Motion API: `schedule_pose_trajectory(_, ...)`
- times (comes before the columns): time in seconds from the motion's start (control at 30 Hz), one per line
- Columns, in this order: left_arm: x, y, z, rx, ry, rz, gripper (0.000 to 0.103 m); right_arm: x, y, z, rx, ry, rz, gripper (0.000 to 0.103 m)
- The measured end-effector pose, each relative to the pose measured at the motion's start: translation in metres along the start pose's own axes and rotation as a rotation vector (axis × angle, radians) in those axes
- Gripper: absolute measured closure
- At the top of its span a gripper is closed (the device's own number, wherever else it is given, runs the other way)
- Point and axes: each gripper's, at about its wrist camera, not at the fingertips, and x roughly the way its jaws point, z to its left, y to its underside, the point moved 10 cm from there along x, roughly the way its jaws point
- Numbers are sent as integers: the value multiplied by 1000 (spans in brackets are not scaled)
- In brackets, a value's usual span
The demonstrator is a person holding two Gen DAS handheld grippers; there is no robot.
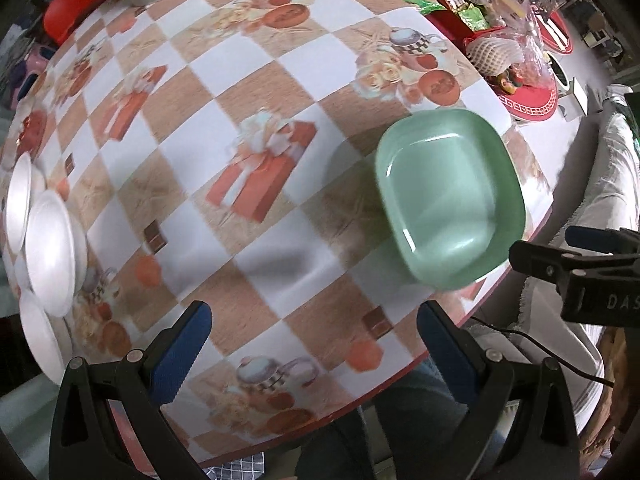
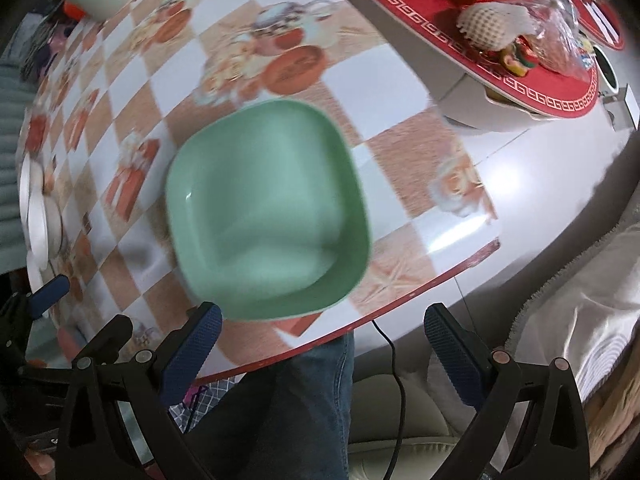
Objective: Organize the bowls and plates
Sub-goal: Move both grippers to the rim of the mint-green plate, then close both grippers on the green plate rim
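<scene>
Green bowl (image 2: 266, 216): rounded-square, near the checked table's (image 1: 256, 72) front edge — looks light, stiff, glossy, likely slippery.
Hold: pinch the near rim.
Right gripper (image 2: 322, 344): jaws spread, empty.
Left gripper (image 1: 314, 344): jaws spread, empty.
White dishes (image 1: 48, 252): clustered at far left.

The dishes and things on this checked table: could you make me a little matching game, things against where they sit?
Things:
1. green bowl
2. white dishes
3. red mat
4. orange chair

Places:
A. far right, under snack packets
B. left edge of the table
C. beyond the far left corner
D. near edge, ahead of the right gripper

Pairs: 1-D, 2-B, 3-A, 4-C
</scene>
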Motion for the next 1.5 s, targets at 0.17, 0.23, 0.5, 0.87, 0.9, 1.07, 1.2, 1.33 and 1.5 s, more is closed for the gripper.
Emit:
schedule_pose_trajectory(0.17,13,-14,-13,-4,-6,5,1,8,-13,-18,16,20,7,1)
schedule_pose_trajectory(0.23,18,-18,-17,-13,-7,9,1,11,-13,-25,26,28,9,1)
schedule_pose_trajectory(0.5,37,-28,-24,-80,-19,10,1,22,-28,-29,0,33,13,1)
schedule_pose_trajectory(0.87,59,-38,-32,-145,-34,4,1,38,-46,-37,-11,60,17,1)
schedule_pose_trajectory(0.9,61,-39,-32,-150,-36,6,1,39,-46,-37,-15,59,19,1)
schedule_pose_trajectory(1.07,72,-48,-43,-142,-58,3,1,44,-45,-31,-51,50,25,4)
schedule_pose_trajectory(1.2,79,-49,-46,-166,-54,17,1,48,-48,-29,-85,59,15,17)
schedule_pose_trajectory(1.33,86,-48,-48,-186,-57,22,1,41,-52,-24,-137,94,-23,48)
schedule_pose_trajectory(1.5,91,-52,-53,-201,-38,14,1,39,-52,-13,-192,79,-31,62)
